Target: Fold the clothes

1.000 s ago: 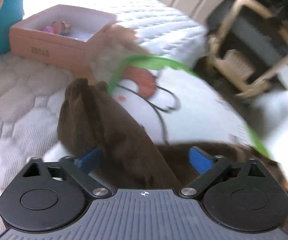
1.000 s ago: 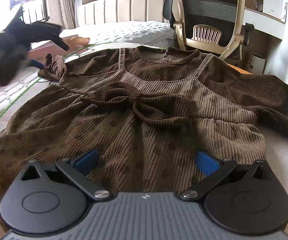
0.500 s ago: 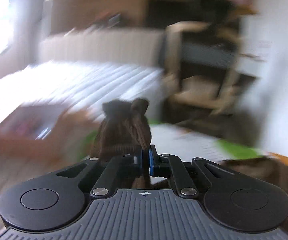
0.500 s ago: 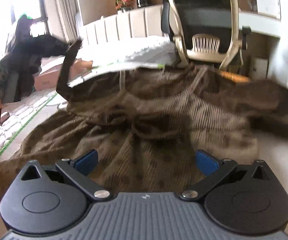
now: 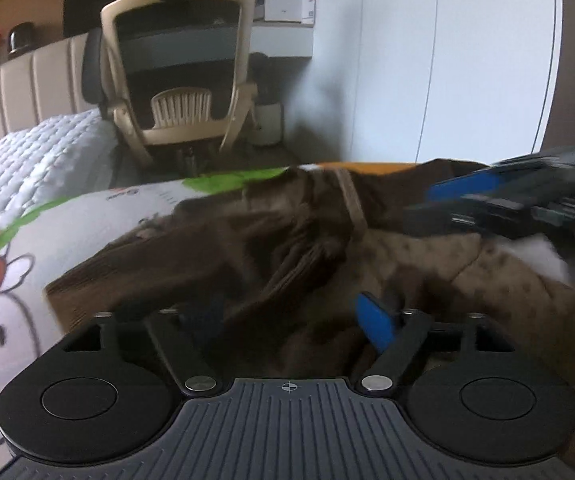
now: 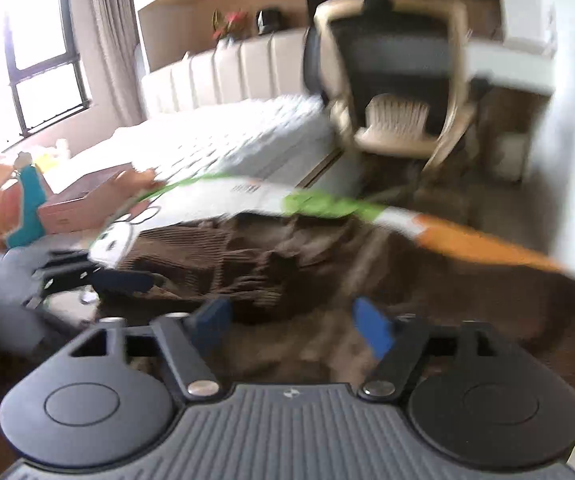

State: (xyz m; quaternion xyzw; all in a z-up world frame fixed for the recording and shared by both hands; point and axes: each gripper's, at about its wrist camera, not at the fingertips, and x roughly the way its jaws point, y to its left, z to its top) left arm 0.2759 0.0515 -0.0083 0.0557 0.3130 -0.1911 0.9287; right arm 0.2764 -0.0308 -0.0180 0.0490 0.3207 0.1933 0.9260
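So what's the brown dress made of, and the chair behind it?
The brown dress looks like soft ribbed cloth, maybe corduroy or a ribbed knit: fine ridges run across it, and it bunches in matte folds with faint darker dots. The chair seems to have a smooth cream plastic frame with a slight sheen, and its dark back panel looks like mesh, though the blur leaves that unsure.

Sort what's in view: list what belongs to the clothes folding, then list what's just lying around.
Job: brown ribbed garment; left tool; right tool, both tools open over the fabric.

Lying about: office chair; pink box; teal item; white quilted bedding.
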